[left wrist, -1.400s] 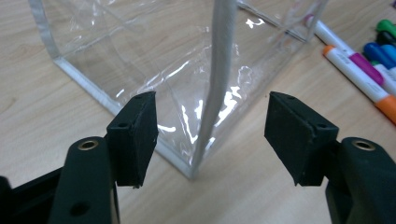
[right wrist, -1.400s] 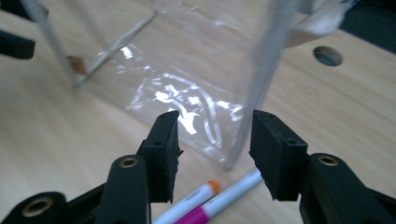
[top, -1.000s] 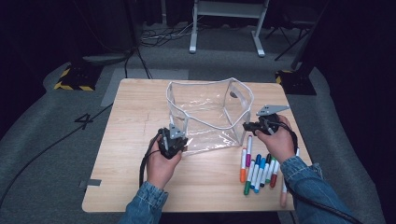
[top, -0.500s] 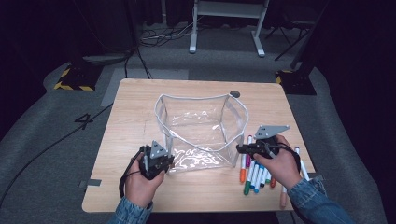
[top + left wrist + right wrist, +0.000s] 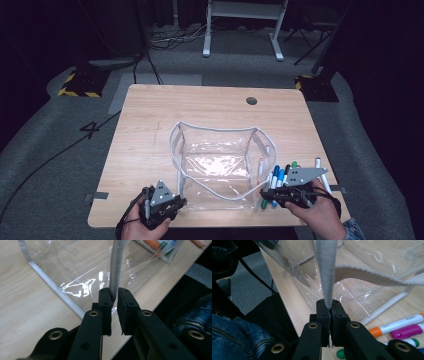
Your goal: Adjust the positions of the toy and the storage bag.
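Clear plastic bag (image 5: 215,167) sits lower middle of the high view, near the worktop (image 5: 150,125) front edge; my left hand-held gripper (image 5: 172,206) and right hand-held gripper (image 5: 265,194) each pinch its grey trim so the mouth stays spread for the markers (image 5: 280,175) at lower right.

Both grippers (image 5: 176,204) (image 5: 264,194) low, jaws clamped, pointing inward.

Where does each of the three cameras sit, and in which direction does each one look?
High view: above the person's side, looking forward and down on the table; both hands show.
Left gripper view: rides the left gripper, looking along its jaws shut on the bag's grey strap.
Right gripper view: rides the right gripper, jaws shut on the strap; a denim sleeve shows.
Shared: the clear bag and markers.
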